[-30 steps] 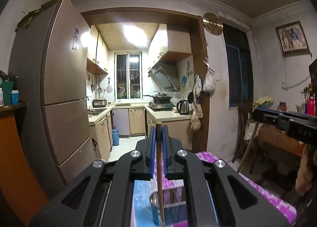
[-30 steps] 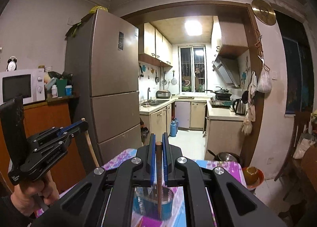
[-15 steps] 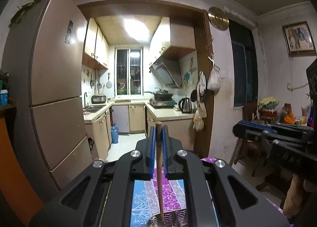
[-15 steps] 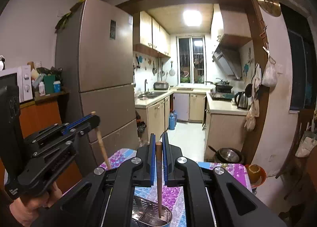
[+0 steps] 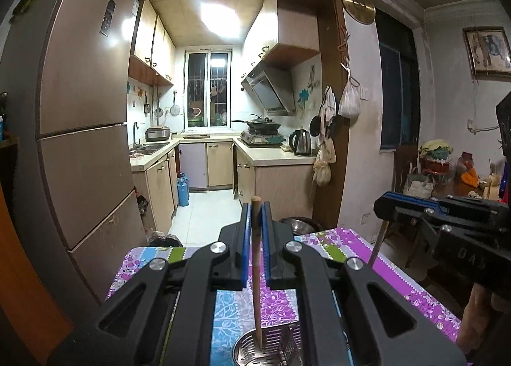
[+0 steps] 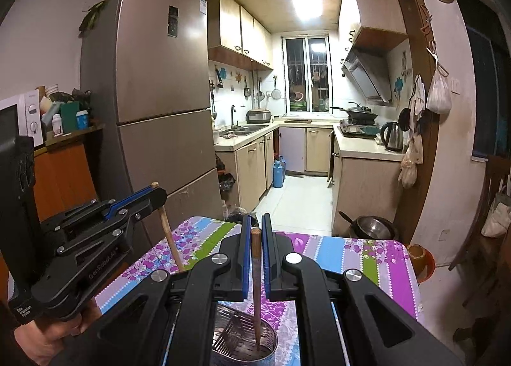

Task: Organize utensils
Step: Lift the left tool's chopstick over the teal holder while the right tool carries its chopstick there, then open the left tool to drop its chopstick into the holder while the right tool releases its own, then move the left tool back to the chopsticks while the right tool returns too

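Observation:
My left gripper (image 5: 255, 206) is shut on a wooden chopstick (image 5: 257, 283) that hangs point down into a round metal utensil holder (image 5: 252, 350). My right gripper (image 6: 255, 227) is shut on a second wooden chopstick (image 6: 256, 289), its tip inside the same holder (image 6: 242, 346), which also holds a slotted metal spatula (image 6: 234, 332). In the right wrist view the left gripper (image 6: 156, 193) shows at the left with its chopstick (image 6: 171, 238). In the left wrist view the right gripper (image 5: 388, 206) shows at the right.
The holder stands on a table with a purple, blue and green flowered cloth (image 6: 367, 257). A tall fridge (image 6: 153, 94) stands left. A metal bowl (image 6: 373, 227) sits on the floor beyond the table. Chairs (image 6: 491, 216) stand right.
Both grippers have tilted down and come lower over the table, so more cloth shows. Both chopstick tips now sit inside the metal holder. Both stay shut.

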`<state>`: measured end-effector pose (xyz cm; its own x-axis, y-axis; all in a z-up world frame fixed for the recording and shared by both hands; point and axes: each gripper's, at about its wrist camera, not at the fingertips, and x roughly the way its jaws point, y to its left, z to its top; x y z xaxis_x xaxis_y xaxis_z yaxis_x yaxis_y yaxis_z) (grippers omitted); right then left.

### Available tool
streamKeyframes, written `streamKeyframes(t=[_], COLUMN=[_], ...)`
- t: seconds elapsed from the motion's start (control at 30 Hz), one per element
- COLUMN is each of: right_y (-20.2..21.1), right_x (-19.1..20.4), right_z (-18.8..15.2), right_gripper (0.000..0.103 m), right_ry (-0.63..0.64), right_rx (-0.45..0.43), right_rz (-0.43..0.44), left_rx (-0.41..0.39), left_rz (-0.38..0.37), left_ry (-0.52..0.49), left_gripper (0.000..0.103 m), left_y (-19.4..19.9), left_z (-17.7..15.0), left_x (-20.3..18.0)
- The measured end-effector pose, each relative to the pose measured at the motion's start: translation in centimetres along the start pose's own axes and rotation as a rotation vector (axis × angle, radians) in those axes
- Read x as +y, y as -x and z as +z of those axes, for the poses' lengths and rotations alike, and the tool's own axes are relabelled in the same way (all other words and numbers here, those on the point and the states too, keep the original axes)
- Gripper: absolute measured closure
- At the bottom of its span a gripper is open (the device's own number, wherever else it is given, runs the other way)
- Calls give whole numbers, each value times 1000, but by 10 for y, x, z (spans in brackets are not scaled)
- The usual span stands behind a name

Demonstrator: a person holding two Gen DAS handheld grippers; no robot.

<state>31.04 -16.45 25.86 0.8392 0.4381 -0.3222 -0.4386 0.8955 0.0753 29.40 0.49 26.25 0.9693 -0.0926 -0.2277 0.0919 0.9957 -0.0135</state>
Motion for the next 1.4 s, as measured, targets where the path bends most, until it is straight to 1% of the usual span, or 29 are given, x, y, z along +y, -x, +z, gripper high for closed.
streamKeyframes(t=[0.17,0.2,0.23,0.27,0.33,0.37,0.4,0.43,0.47,0.5,0.57,0.6,0.67,0.7,0.73,0.77,0.83,0.9,0.93,0.97,1.07,1.17,1.2,1.27,1.33,1.37,1.4], right_y=[-2,-2,-2,-1,2,4,7,10,14,19,36,46,69,80,101,114,145,175,184,196,217,223,225,230,234,235,236], right_x=[-3,-4,-4,-6,-8,-10,-13,-15,-16,-19,-22,-23,-24,-25,-22,-20,-16,-9,-7,-4,5,14,16,20,24,25,28], right_z=[-2,-3,-3,-3,-2,-2,0,1,2,2,2,0,-8,-13,-25,-33,-61,-101,-114,-138,-200,-245,-261,-280,-293,-296,-299], right_gripper=[95,95,95,95,95,95,93,88,85,83,82,82,82,82,82,82,81,80,80,80,80,80,80,80,80,80,80], right_ry=[-6,-7,-9,-11,-13,-17,-23,-28,-33,-37,-42,-44,-41,-38,-29,-24,-10,3,1,-7,-26,-46,-66,-83,-100,-105,-106], right_rx=[0,-2,-3,-4,-11,-16,-26,-31,-39,-47,-71,-83,-106,-116,-137,-148,-165,-174,-174,-167,-128,-71,-44,-24,-12,-9,-10], right_rz=[-2,-4,-6,-7,-14,-17,-22,-24,-27,-32,-32,-26,-12,-4,4,12,27,27,28,33,20,8,12,4,-3,-7,-12], left_rx=[6,6,6,5,3,3,2,1,0,-3,-17,-25,-50,-55,-57,-57,-57,-34,0,26,145,213,222,241,266,270,271], left_rz=[4,7,10,12,20,23,26,32,35,36,28,23,6,-1,-14,-24,-47,-45,-59,-61,-56,-58,-61,-58,-70,-73,-75], left_ry=[1,-2,-4,-6,-9,-7,-4,-3,-2,0,2,1,-21,-34,-48,-59,-83,-83,-67,-63,-78,-85,-78,-71,-61,-67,-83], left_gripper=[97,94,87,84,74,73,70,67,66,65,63,59,54,51,49,48,47,47,47,47,47,47,50,53,65,68,72], left_y=[-2,-2,-2,-3,-1,0,1,3,5,10,28,37,68,82,100,113,154,180,194,201,221,234,235,236,232,233,232], left_z=[1,0,0,0,-2,-2,-3,-3,-4,-4,-6,-8,-20,-28,-39,-49,-89,-123,-151,-167,-238,-281,-288,-300,-311,-315,-319], left_x=[0,0,-1,-1,-1,0,1,2,2,3,2,1,-5,-7,-10,-11,-13,-12,-10,-10,-13,-19,-18,-18,-17,-17,-21])
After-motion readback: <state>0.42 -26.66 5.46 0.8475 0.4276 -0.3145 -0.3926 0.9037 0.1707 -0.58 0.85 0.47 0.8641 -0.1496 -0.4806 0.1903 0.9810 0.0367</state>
